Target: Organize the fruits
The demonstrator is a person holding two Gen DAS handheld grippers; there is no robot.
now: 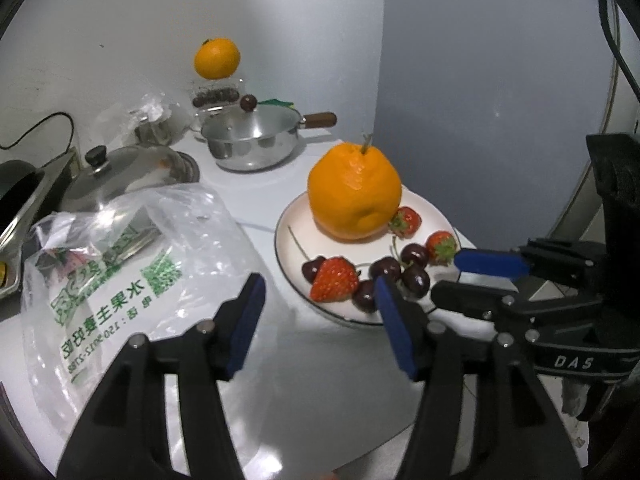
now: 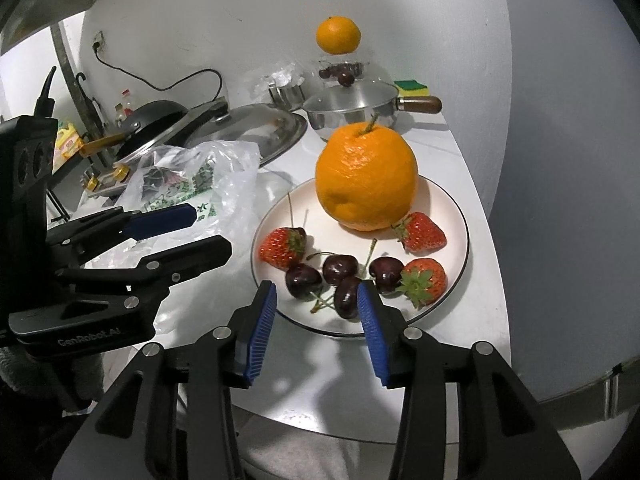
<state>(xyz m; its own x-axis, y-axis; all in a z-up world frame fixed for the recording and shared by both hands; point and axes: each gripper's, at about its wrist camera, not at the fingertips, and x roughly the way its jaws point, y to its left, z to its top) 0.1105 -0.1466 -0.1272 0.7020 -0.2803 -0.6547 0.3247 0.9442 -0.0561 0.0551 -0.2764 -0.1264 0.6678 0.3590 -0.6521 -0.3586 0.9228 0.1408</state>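
A white plate (image 1: 296, 220) (image 2: 440, 208) near the table's right edge holds a large orange (image 1: 354, 192) (image 2: 366, 178), three strawberries (image 1: 334, 280) (image 2: 282, 246) and several dark cherries (image 1: 414, 276) (image 2: 340, 268). My left gripper (image 1: 318, 280) (image 2: 212, 229) is open and empty, hovering between the plate's left rim and a printed clear plastic bag (image 1: 132, 264) (image 2: 208, 176). My right gripper (image 2: 317, 285) (image 1: 446, 276) is open too, just in front of the cherries at the plate's near rim, with nothing gripped. A second orange (image 1: 217, 58) (image 2: 338, 35) rests on a clear container at the back.
A steel saucepan (image 1: 252, 140) (image 2: 352, 114) with a wooden handle stands behind the plate. A steel lid (image 1: 128, 172) (image 2: 256, 126) lies to its left, with a dark pan (image 2: 160, 114) and a cable beyond. A sponge (image 2: 411, 87) sits at the back. The table edge runs close to the plate's right side.
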